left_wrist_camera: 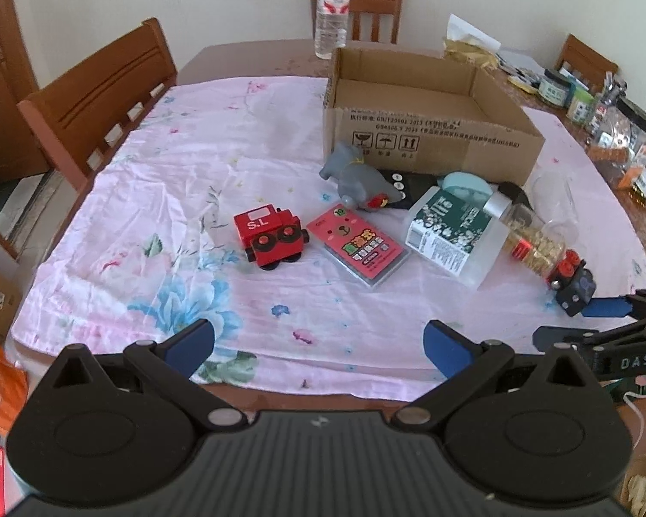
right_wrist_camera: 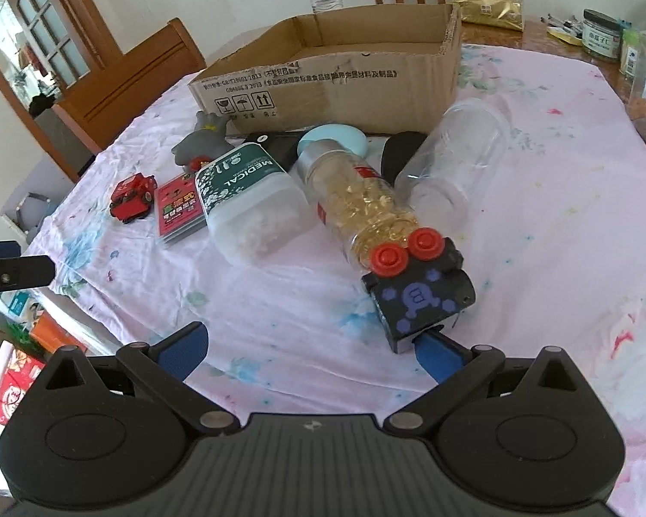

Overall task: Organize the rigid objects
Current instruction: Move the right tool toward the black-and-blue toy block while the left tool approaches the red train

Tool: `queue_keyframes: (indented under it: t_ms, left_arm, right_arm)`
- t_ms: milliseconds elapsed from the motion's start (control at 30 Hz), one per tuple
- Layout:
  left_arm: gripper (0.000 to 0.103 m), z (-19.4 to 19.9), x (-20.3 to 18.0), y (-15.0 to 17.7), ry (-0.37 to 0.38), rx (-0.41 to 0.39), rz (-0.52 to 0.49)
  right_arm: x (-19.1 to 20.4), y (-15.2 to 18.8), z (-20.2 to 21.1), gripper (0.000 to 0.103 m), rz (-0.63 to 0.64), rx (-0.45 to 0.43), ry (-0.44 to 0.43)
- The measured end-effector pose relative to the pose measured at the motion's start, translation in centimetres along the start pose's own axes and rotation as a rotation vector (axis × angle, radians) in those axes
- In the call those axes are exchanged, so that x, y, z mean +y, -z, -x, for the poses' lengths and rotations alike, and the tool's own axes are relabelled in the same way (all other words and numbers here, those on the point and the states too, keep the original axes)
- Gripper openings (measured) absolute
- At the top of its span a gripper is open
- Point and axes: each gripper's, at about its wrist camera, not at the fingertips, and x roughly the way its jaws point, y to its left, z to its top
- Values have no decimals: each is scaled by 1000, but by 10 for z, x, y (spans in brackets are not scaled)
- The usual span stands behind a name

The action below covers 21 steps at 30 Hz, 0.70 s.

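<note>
An open cardboard box (left_wrist_camera: 430, 138) (right_wrist_camera: 336, 82) stands on the pink cloth. In front of it lie a red toy train (left_wrist_camera: 271, 235) (right_wrist_camera: 132, 196), a red card pack (left_wrist_camera: 355, 243) (right_wrist_camera: 178, 209), a grey elephant toy (left_wrist_camera: 355, 174) (right_wrist_camera: 202, 142), a green MEDICAL bottle (left_wrist_camera: 448, 226) (right_wrist_camera: 250, 198), a bottle of golden capsules (left_wrist_camera: 532, 243) (right_wrist_camera: 361, 198), a clear jar (right_wrist_camera: 456, 159) and a black toy car with red wheels (left_wrist_camera: 573, 286) (right_wrist_camera: 417, 293). My left gripper (left_wrist_camera: 318, 347) is open and empty above the near cloth edge. My right gripper (right_wrist_camera: 310, 347) (left_wrist_camera: 581, 323) is open; its right finger touches the black car.
A water bottle (left_wrist_camera: 331, 8) stands behind the box. Jars and packets (left_wrist_camera: 590, 107) crowd the table's right end. A black remote (left_wrist_camera: 405, 185) and a light blue lid (left_wrist_camera: 467, 183) lie against the box. Wooden chairs (left_wrist_camera: 103, 99) stand around the table.
</note>
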Motion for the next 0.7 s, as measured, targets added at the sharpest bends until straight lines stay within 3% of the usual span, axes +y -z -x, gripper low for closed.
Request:
queue_keyframes:
  t_ms: [233,533,700]
  left_arm:
    - [103,-40,15,-8,41,37,-71]
    - [102,-94,29,-20,115,99,-193]
    - [103,-100,36,-18,157,103,-244]
  right_arm:
    - [4,1,-6,103,-59,-12,75]
    - [25,5,-16,103,-13,-6,201]
    - [32,4,-20,103,-4,27,238]
